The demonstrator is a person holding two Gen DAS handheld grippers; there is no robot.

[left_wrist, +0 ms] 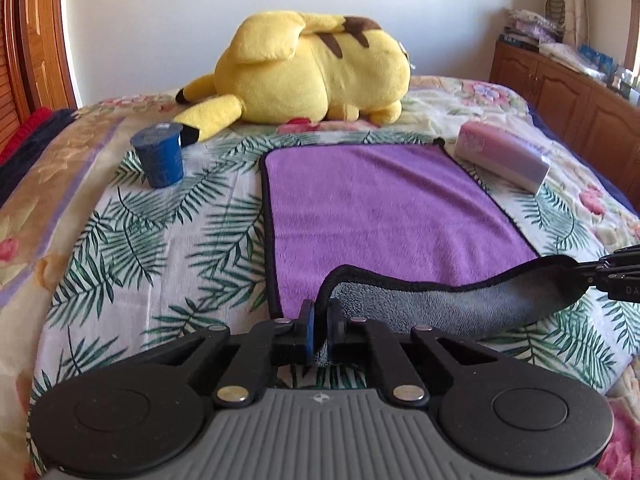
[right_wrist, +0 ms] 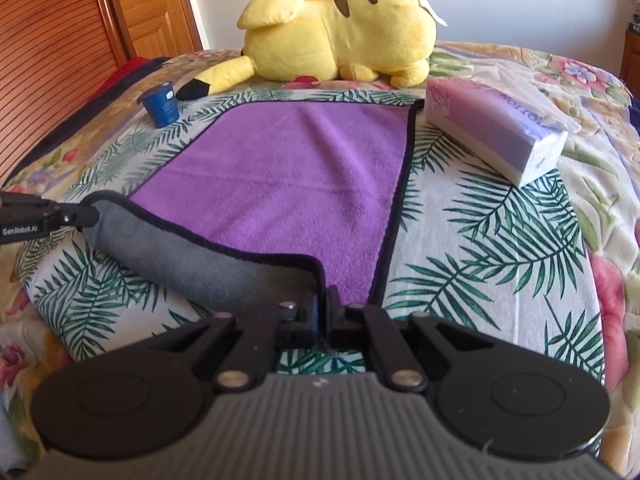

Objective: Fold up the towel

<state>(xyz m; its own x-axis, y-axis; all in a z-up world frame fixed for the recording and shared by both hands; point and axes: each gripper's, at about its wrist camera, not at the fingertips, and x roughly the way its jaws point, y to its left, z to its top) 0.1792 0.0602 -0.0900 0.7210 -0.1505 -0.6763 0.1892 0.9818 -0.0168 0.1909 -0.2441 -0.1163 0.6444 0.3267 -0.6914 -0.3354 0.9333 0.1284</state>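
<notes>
A purple towel (left_wrist: 380,208) with a dark hem and grey underside lies spread on the bed; it also shows in the right wrist view (right_wrist: 288,172). Its near edge is lifted off the bed, grey side (left_wrist: 440,304) facing me. My left gripper (left_wrist: 320,328) is shut on the towel's near left corner. My right gripper (right_wrist: 323,312) is shut on the near right corner. Each gripper shows at the edge of the other's view: the right gripper (left_wrist: 600,272) and the left gripper (right_wrist: 86,216).
A yellow plush toy (left_wrist: 312,68) lies behind the towel. A blue cup (left_wrist: 160,156) stands at the towel's far left. A pink tissue pack (left_wrist: 504,156) lies at the far right. The bed has a leaf-print cover (left_wrist: 160,240). A wooden cabinet (left_wrist: 568,92) stands right.
</notes>
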